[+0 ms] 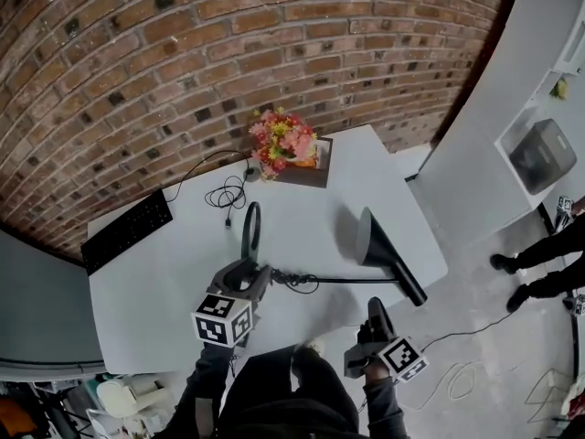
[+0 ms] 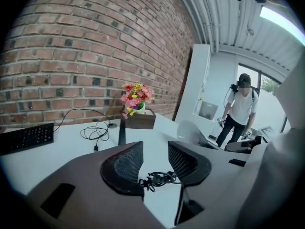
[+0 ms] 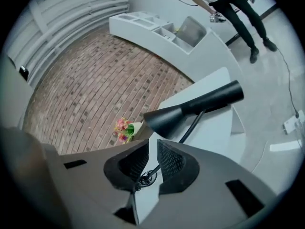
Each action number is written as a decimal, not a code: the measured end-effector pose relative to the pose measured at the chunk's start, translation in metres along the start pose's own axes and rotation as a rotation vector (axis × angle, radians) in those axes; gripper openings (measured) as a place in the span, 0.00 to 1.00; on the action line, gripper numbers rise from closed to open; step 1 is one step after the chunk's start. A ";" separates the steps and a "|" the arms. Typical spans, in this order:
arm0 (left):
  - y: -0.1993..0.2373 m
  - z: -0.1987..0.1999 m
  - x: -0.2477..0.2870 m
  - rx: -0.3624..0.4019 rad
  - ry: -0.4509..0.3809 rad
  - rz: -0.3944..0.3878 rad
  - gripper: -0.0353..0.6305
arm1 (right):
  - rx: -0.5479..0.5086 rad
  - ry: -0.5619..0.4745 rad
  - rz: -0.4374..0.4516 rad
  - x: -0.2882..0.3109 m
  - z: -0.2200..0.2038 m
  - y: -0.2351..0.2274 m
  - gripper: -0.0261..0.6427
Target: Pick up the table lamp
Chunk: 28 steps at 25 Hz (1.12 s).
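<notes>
White table point(image 1: 174, 286) bears one lamp point(image 1: 377, 242), one keyboard point(image 1: 128, 231), one flower box point(image 1: 306, 170).

**Lamp on its side blocks the right half of a white table**

The table lamp point(image 1: 373, 239) lies across the table point(image 1: 155, 282). Its stem point(image 1: 352, 280) runs along the front edge, the shade points toward the right edge, the round base point(image 1: 249, 250) stands on edge near the middle, and a tangle of cord point(image 1: 294, 280) sits beside it. A keyboard point(image 1: 128, 230) lines the left edge. A loose cable point(image 1: 222, 193) and a box of flowers point(image 1: 285, 143) sit near the back edge, below the brick wall point(image 1: 183, 62). Bare surface lies open at the front left corner and between keyboard and base.
</notes>
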<state>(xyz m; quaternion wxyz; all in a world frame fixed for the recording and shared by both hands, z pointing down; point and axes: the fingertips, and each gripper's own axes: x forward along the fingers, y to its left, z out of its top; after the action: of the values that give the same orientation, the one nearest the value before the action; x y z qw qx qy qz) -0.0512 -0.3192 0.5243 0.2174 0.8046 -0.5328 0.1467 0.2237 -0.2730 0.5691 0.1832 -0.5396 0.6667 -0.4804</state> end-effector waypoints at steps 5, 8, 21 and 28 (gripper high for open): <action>0.038 0.002 0.013 0.001 0.036 0.073 0.38 | 0.163 -0.051 -0.039 0.008 0.012 -0.036 0.21; 0.053 0.004 0.025 0.013 0.059 0.085 0.43 | 0.331 -0.073 -0.065 0.017 0.012 -0.059 0.24; 0.081 0.002 0.072 0.011 0.148 0.080 0.44 | 0.470 -0.062 -0.146 0.067 0.007 -0.093 0.24; 0.085 -0.002 0.091 0.007 0.182 0.079 0.44 | 0.500 -0.063 -0.165 0.079 0.007 -0.106 0.24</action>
<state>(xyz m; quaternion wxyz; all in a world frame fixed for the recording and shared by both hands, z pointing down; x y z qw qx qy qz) -0.0940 -0.4185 0.5850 0.2559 0.7671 -0.5418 0.2295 0.2591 -0.3417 0.6768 0.2917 -0.5449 0.4750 -0.6264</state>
